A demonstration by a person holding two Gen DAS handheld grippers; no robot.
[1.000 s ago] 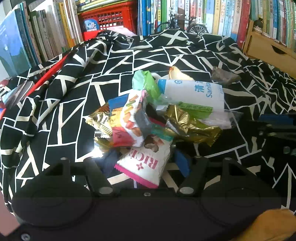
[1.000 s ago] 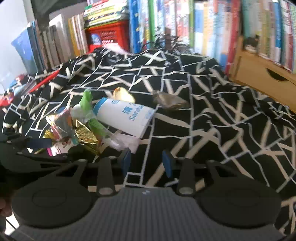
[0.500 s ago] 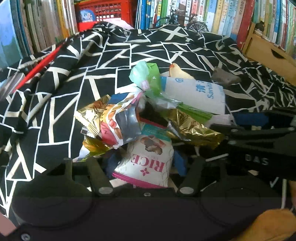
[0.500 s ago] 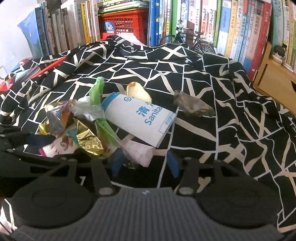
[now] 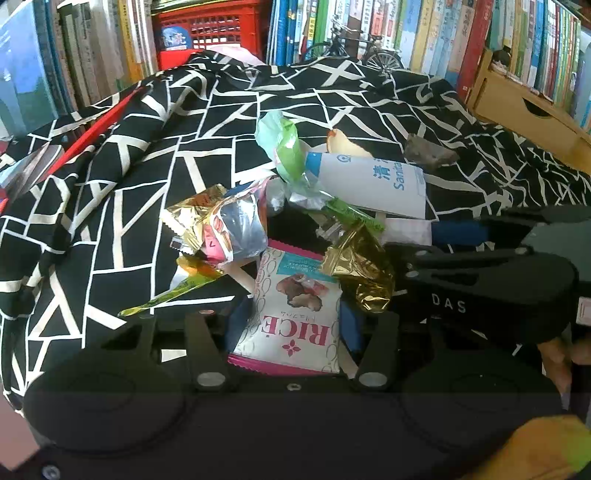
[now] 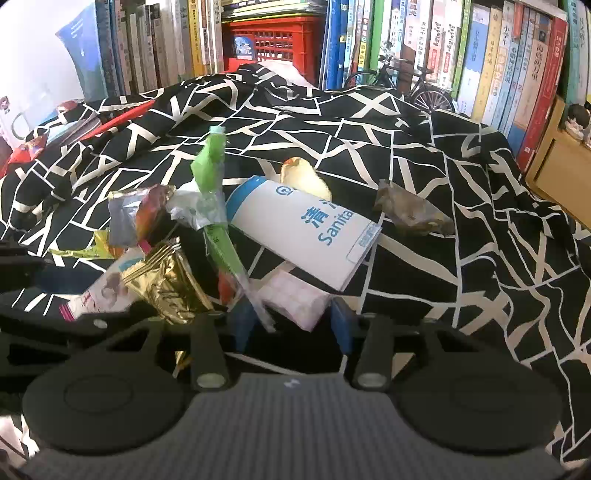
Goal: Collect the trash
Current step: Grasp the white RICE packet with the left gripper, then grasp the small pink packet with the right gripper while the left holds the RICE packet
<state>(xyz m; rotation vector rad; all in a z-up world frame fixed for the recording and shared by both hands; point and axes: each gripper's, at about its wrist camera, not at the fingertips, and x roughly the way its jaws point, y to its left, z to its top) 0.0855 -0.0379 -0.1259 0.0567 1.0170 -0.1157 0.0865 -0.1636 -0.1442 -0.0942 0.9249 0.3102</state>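
Note:
A heap of wrappers lies on the black-and-white cloth (image 5: pixel 122 206). My left gripper (image 5: pixel 293 326) has its blue pads pressed on both sides of a white and pink rice snack packet (image 5: pixel 295 317). A gold foil wrapper (image 5: pixel 362 269), a green plastic wrapper (image 5: pixel 284 144) and a white Sanita pack (image 5: pixel 369 181) sit just beyond it. My right gripper (image 6: pixel 291 326) is open around a pale pink tissue packet (image 6: pixel 291 299), beside the gold foil wrapper (image 6: pixel 170 288). A brown wrapper (image 6: pixel 410 210) and a yellow scrap (image 6: pixel 304 175) lie apart, farther back.
Rows of books line the back and left. A red crate (image 5: pixel 207 33) and a model bicycle (image 6: pixel 406 85) stand at the cloth's far edge. A wooden drawer box (image 5: pixel 524 107) sits at the right. The cloth is rumpled, with bare stretches on the right.
My right gripper came in from the right up against the heap, and its fingers now straddle the pink packet. My left fingers narrowed onto the rice packet.

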